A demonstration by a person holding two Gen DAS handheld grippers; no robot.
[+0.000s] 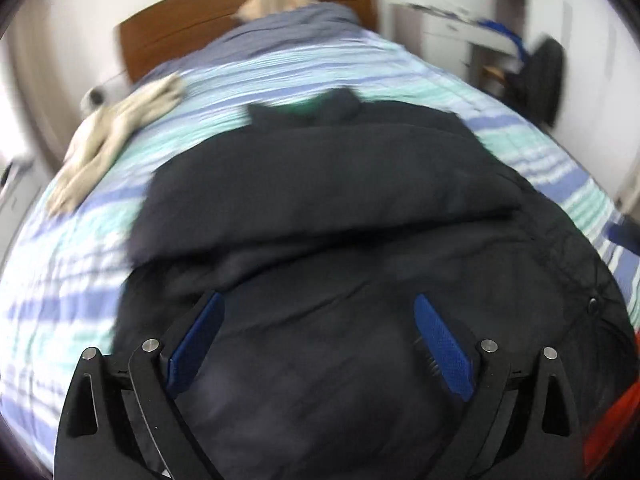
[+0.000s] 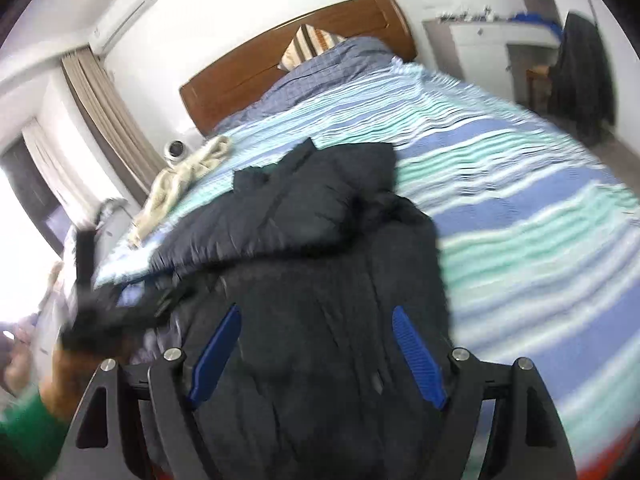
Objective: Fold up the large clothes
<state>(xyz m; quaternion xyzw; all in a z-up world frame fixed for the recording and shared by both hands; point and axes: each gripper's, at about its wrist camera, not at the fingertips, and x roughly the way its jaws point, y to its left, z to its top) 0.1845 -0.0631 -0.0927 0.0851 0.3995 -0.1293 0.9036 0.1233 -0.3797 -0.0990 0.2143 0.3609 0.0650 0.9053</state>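
A large dark navy padded jacket [image 1: 340, 208] lies on the striped bed, partly folded, with one layer laid across its upper half. It also shows in the right wrist view [image 2: 320, 240]. My left gripper [image 1: 320, 304] is open, its blue pads spread wide just above the jacket's near part, holding nothing. My right gripper [image 2: 316, 316] is open too, pads wide apart over the jacket's near end. The left gripper shows blurred at the left of the right wrist view [image 2: 100, 312], beside the jacket's edge.
The bed [image 2: 520, 200] has a blue, green and white striped cover and a brown headboard [image 1: 192, 36]. A cream garment [image 1: 116, 132] lies at the bed's left edge. A pillow [image 2: 308, 46] and grey-blue quilt sit at the head. A white desk [image 2: 492, 36] and dark chair stand at the right.
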